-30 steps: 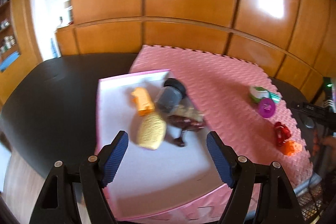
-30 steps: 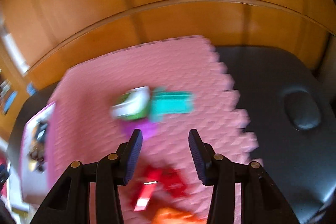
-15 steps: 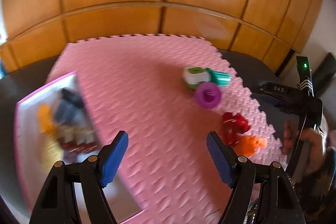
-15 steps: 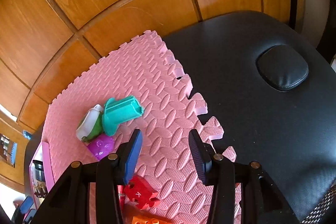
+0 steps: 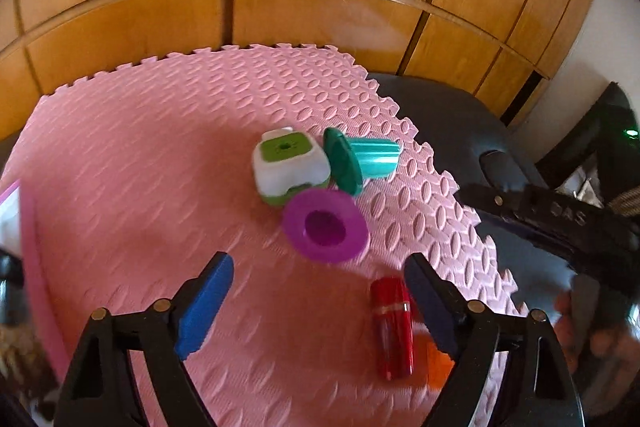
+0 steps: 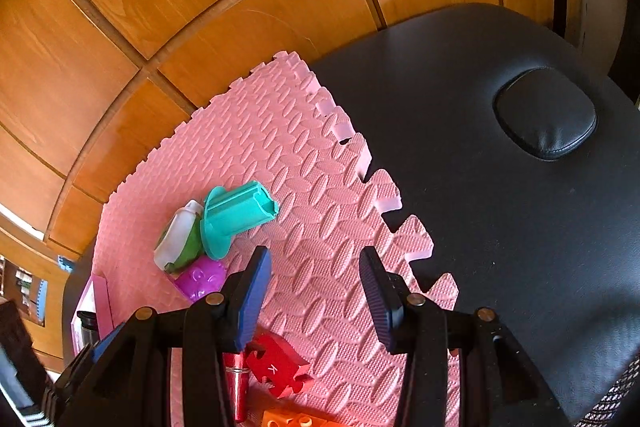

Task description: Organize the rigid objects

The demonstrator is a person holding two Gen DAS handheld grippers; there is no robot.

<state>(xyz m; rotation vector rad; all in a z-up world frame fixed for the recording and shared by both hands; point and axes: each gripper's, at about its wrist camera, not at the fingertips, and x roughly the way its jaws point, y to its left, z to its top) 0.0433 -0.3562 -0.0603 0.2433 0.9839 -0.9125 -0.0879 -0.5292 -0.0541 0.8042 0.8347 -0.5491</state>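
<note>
Left wrist view, left gripper [image 5: 318,301]: held low over the pink foam mat [image 5: 160,167] and angled down at it, its blue-padded fingers [image 5: 206,301] spread wide apart with nothing between them.
Left wrist view, purple cup [image 5: 324,225]: lying on its side just ahead of the gripper, open mouth toward the camera.
Left wrist view, white-and-green container [image 5: 290,167]: just behind the purple cup, touching it.
Left wrist view, teal flanged piece [image 5: 362,159]: on its side, to the right of the purple cup and further back, pressed against the container.
Left wrist view, red cylinder [image 5: 392,327]: nearer the camera than the purple cup, lying just inside the right-hand finger.
Left wrist view, orange block [image 5: 438,367]: beside the red cylinder (partly hidden by that finger).
Left wrist view, right gripper's body [image 5: 560,223]: black, at the right edge, well right of the purple cup.

Right wrist view, right gripper [image 6: 316,301]: pointed across the mat's toothed edge, fingers [image 6: 250,301] apart and holding nothing.
Right wrist view, purple cup [image 6: 202,279]: just left of the left-hand finger, the container [image 6: 180,237] and teal piece [image 6: 236,215] behind it.
Right wrist view, red puzzle piece [image 6: 276,369]: below the purple cup, close under the gripper (a letter K on it).
Right wrist view, black padded table [image 6: 500,187]: right of the mat.
</note>
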